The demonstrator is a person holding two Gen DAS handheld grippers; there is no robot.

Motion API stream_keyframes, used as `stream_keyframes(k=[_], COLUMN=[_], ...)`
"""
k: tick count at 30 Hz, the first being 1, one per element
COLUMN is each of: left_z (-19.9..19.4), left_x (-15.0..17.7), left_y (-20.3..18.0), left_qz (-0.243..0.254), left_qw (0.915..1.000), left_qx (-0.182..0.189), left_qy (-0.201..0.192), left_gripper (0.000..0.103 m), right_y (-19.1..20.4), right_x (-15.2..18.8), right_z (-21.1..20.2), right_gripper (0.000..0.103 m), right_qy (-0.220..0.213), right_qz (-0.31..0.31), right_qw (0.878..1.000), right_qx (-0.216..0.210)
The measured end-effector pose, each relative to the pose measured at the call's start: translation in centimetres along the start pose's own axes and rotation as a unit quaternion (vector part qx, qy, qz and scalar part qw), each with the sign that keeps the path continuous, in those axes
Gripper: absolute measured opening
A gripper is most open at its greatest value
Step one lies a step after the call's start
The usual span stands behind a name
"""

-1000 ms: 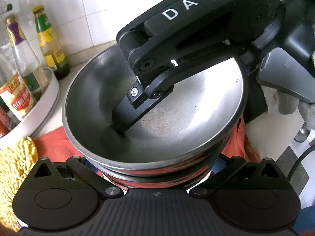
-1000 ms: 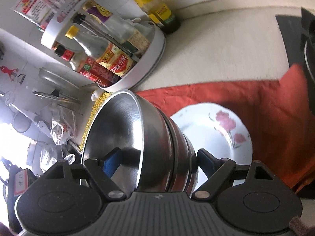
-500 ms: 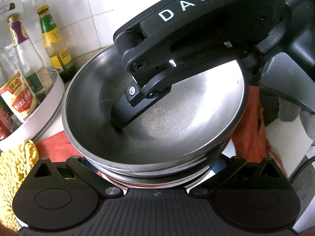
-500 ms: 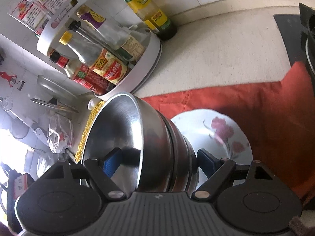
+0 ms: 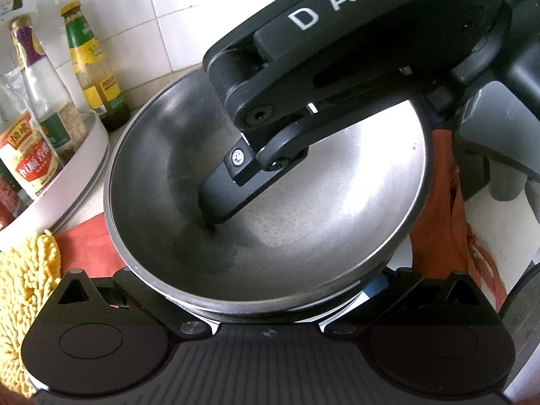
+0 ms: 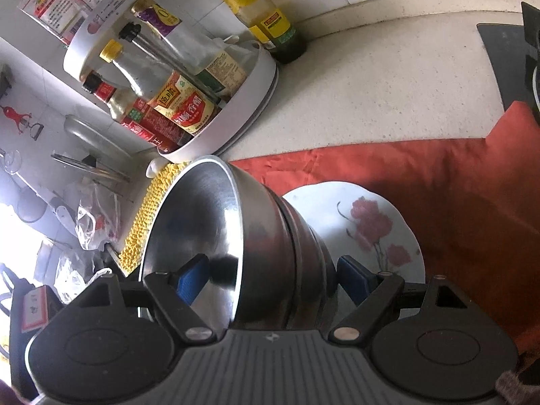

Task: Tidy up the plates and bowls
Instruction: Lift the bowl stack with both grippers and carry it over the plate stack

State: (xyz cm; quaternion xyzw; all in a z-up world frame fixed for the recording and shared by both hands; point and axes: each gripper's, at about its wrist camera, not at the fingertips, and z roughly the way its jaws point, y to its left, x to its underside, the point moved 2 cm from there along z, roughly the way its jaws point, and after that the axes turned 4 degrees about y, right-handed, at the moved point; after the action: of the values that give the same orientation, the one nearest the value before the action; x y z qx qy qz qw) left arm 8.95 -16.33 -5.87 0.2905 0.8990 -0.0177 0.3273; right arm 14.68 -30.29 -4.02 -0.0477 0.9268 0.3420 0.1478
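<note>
A stack of nested steel bowls (image 6: 270,253) hangs above a white plate with red flowers (image 6: 371,229) that lies on a red cloth (image 6: 455,182). My right gripper (image 6: 273,276) is shut on the stack's wall, one blue pad inside the top bowl and one outside. In the left wrist view the top bowl (image 5: 337,202) fills the middle, with the right gripper's finger (image 5: 222,202) reaching into it. My left gripper (image 5: 266,290) sits under the near side of the stack, its fingers spread wide and mostly hidden by the bowls.
A white round rack of sauce bottles (image 6: 189,77) stands at the left by the tiled wall, with a yellow-labelled bottle (image 6: 263,13) beside it. A yellow chenille mat (image 5: 23,287) lies at the near left. A black stove (image 6: 519,64) is at the right.
The bowl stack and both grippers have risen and shifted a little; more of the flowered plate shows under the stack. The right gripper's hold is unchanged.
</note>
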Motion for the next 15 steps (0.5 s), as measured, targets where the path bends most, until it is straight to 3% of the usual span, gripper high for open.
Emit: stream_keyframes(k=[15], left_z=[-0.1], left_x=[0.7], left_y=[0.2], left_qz=[0.002], left_qw=[1.0000], left_qx=[-0.004], left_qy=[-0.007], left_gripper=[0.103], right_y=[0.7], right_x=[1.4], right_z=[-0.4], right_gripper=[0.078], right_qy=[0.005], right_qz=[-0.015], right_qw=[1.000], right_qx=[0.019])
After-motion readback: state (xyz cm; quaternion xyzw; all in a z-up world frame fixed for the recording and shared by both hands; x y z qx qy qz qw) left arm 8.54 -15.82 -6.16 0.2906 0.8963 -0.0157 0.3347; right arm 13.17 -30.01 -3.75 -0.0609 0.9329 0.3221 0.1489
